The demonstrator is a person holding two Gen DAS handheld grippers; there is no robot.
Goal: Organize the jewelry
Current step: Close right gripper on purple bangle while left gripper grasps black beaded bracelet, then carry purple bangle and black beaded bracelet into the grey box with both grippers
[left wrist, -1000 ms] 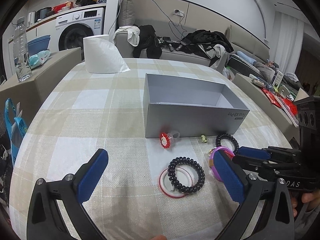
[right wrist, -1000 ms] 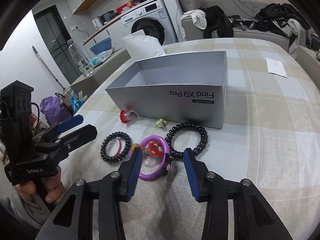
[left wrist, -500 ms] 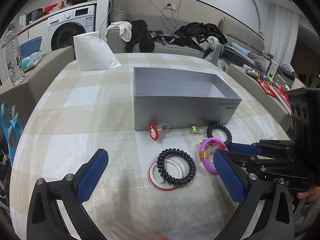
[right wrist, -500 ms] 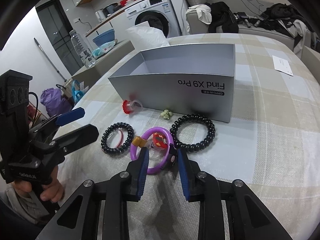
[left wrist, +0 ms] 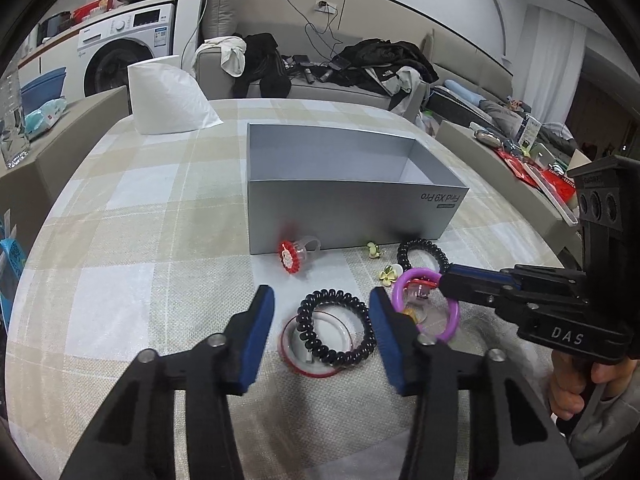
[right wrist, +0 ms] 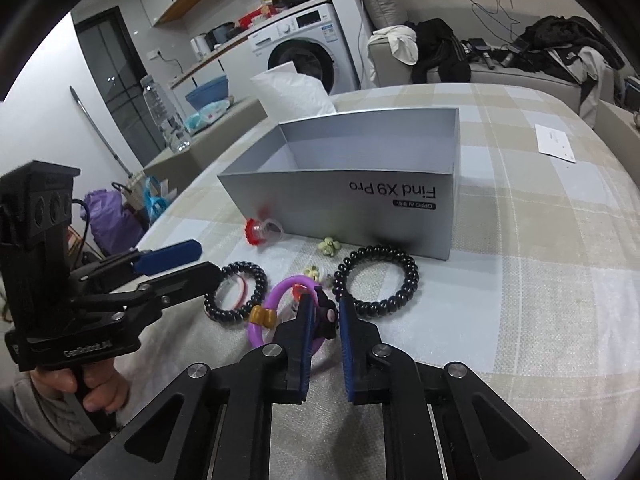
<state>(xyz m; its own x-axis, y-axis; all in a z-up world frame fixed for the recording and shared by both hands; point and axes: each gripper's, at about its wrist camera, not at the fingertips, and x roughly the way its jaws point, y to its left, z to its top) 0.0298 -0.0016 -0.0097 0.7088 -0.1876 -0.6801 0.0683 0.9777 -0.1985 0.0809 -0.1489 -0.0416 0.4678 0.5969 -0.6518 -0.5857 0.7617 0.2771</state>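
An open grey box (left wrist: 352, 216) (right wrist: 340, 200) stands mid-table on the checked cloth. In front of it lie a red flower ring (left wrist: 290, 258) (right wrist: 254, 232), two small flower pieces (left wrist: 388, 274), a black coil band (left wrist: 420, 246) (right wrist: 400, 264), and a second black coil band (left wrist: 320, 296) (right wrist: 260, 276) on top of a red-and-white bangle (left wrist: 288, 340). My left gripper (left wrist: 322, 320) (right wrist: 202, 262) is closing, with that second coil between its pads and a gap still showing. My right gripper (right wrist: 326, 326) (left wrist: 446, 278) is closing on the purple bracelet (left wrist: 452, 320) (right wrist: 280, 286) at its dark charm.
A white paper bag (left wrist: 168, 100) (right wrist: 296, 92) stands at the far left of the table. A paper slip (right wrist: 556, 146) lies far right. A water bottle (right wrist: 164, 116) stands on a side ledge at the left. A sofa with clothes runs behind the table.
My left jaws have narrowed from wide open to just outside the black coil band. My right jaws have drawn together onto the purple bracelet's charm. Neither hand has shifted.
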